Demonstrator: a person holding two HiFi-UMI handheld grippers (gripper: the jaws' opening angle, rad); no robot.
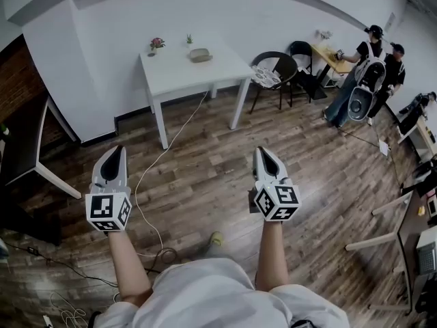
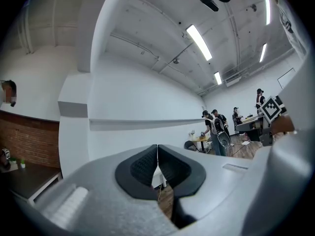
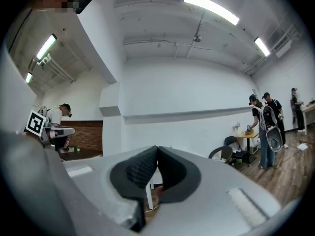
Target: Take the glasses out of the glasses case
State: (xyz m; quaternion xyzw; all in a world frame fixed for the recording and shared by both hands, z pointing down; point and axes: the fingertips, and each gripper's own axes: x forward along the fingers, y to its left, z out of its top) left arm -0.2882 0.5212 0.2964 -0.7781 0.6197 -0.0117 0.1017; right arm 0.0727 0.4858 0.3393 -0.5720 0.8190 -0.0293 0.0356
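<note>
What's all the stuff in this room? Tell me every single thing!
table: 1, white, far middle, by the wall
case: 1, tan, on the table
pink plant: 1, at the table's back edge
green plant: 1, at the table's back edge
chairs: 2, black, right of the table
people: 2, dark clothes, far right
cable: 1, white, on the floor
floor: 1, brown wood
desk: 1, dark, left edge
arms: 2, bare, bottom
left gripper: 1, grey-white, shut, empty
right gripper: 1, grey-white, shut, empty
</note>
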